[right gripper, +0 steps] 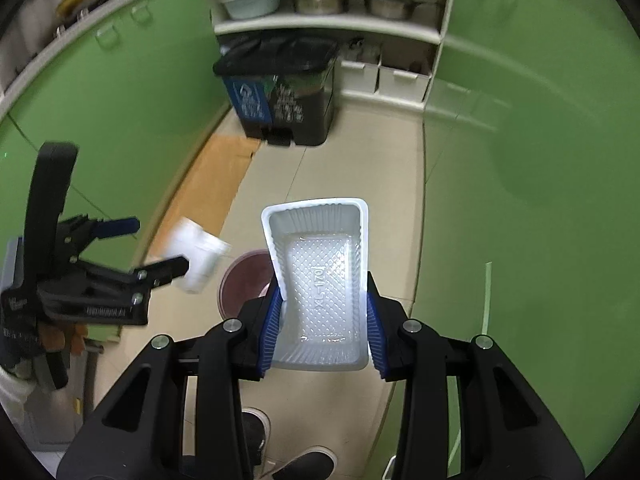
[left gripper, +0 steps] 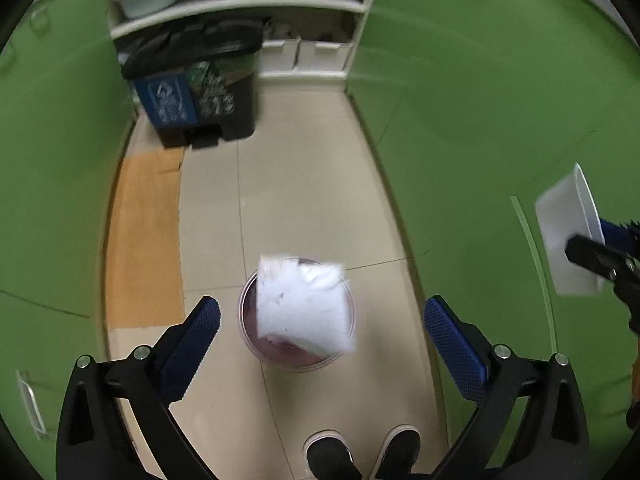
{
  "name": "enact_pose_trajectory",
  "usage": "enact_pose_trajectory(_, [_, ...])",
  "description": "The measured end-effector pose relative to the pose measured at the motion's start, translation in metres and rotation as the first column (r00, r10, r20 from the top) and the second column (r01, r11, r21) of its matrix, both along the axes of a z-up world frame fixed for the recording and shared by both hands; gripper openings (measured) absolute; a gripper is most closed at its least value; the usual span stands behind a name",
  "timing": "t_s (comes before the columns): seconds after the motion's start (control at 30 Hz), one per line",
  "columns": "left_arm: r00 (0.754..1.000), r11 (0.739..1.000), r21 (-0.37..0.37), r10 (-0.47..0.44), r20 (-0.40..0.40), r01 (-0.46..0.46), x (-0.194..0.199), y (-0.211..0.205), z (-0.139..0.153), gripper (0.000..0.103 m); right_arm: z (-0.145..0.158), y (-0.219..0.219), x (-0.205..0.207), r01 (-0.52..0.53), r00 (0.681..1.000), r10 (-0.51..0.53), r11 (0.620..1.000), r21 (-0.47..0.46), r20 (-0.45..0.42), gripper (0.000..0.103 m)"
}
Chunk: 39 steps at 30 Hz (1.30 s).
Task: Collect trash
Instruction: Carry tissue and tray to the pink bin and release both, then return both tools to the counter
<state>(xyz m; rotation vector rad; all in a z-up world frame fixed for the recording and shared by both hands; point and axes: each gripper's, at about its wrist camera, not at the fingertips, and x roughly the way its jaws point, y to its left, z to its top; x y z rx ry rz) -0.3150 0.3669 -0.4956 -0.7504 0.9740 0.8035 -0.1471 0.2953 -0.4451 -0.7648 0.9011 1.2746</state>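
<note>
My left gripper [left gripper: 322, 308] stands wide open, pointing steeply down at a small round bin [left gripper: 248, 300] with a dark red inside on the tiled floor. A blurred white paper cup [left gripper: 300, 304] hangs in the air right above the bin, free of both blue pads. From the right wrist the cup [right gripper: 200, 256] shows just past the left gripper [right gripper: 156, 245], beside the bin [right gripper: 244, 276]. My right gripper [right gripper: 323, 298] is shut on a white plastic food tray [right gripper: 320, 276], held upright to the right of the bin. The tray [left gripper: 568, 232] also shows at the right edge of the left wrist view.
A black two-part pedal bin [left gripper: 192, 92] with a blue label stands at the far end under white shelves of pots. Flat cardboard [left gripper: 144, 240] lies on the floor at left. Green cabinet doors line both sides. A person's shoes [left gripper: 360, 456] are at the near edge.
</note>
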Motion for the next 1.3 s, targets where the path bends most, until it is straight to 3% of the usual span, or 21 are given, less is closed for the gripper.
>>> enact_pose_trajectory(0.2, [0.998, 0.998, -0.012, 0.057, 0.020, -0.057, -0.021, 0.011, -0.016, 0.098, -0.044, 0.020, -0.021, -0.075, 0.997, 0.074, 0.996, -0.038, -0.018, 0.038])
enact_pose_trajectory(0.5, [0.989, 0.989, 0.026, 0.146, 0.038, -0.147, -0.073, 0.009, 0.007, 0.098, -0.085, 0.055, -0.064, -0.191, 0.980, 0.186, 0.979, -0.071, -0.074, 0.038])
enact_pose_trajectory(0.57, [0.985, 0.985, 0.031, 0.168, 0.043, -0.170, -0.084, 0.008, 0.009, 0.098, -0.095, 0.064, -0.072, -0.214, 0.975, 0.208, 0.974, -0.069, -0.078, 0.050])
enact_pose_trajectory(0.6, [0.983, 0.983, 0.034, 0.179, 0.046, -0.181, -0.090, 0.006, 0.010, 0.098, -0.098, 0.067, -0.076, -0.219, 0.974, 0.214, 0.974, -0.063, -0.078, 0.062])
enact_pose_trajectory(0.63, [0.981, 0.981, 0.037, 0.187, 0.047, -0.189, -0.094, 0.006, 0.011, 0.098, -0.102, 0.071, -0.079, -0.226, 0.972, 0.221, 0.972, -0.059, -0.079, 0.082])
enact_pose_trajectory(0.7, [0.978, 0.978, 0.043, 0.203, 0.049, -0.206, -0.102, 0.003, 0.012, 0.098, -0.109, 0.076, -0.086, -0.237, 0.970, 0.234, 0.971, -0.044, -0.069, 0.098])
enact_pose_trajectory(0.83, [0.975, 0.975, 0.046, 0.217, 0.047, -0.219, -0.108, -0.002, 0.016, 0.098, -0.110, 0.077, -0.089, -0.243, 0.970, 0.241, 0.968, -0.056, -0.047, 0.098])
enact_pose_trajectory(0.97, [0.976, 0.976, 0.045, 0.213, 0.043, -0.215, -0.101, -0.005, 0.030, 0.098, -0.093, 0.069, -0.082, -0.212, 0.977, 0.209, 0.975, -0.063, -0.044, 0.098])
enact_pose_trajectory(1.07, [0.981, 0.980, 0.047, 0.192, 0.041, -0.194, -0.090, -0.010, 0.057, 0.098, -0.061, 0.058, -0.072, -0.175, 0.984, 0.173, 0.983, -0.058, -0.038, 0.098])
enact_pose_trajectory(1.23, [0.990, 0.988, 0.065, 0.136, 0.046, -0.139, -0.066, -0.028, 0.144, 0.098, 0.033, 0.027, -0.050, -0.090, 0.995, 0.089, 0.996, -0.025, -0.037, 0.098])
enact_pose_trajectory(1.3, [0.993, 0.991, 0.076, 0.107, 0.048, -0.110, -0.053, -0.038, 0.185, 0.098, 0.086, 0.008, -0.040, -0.052, 0.998, 0.052, 0.999, -0.004, -0.037, 0.098])
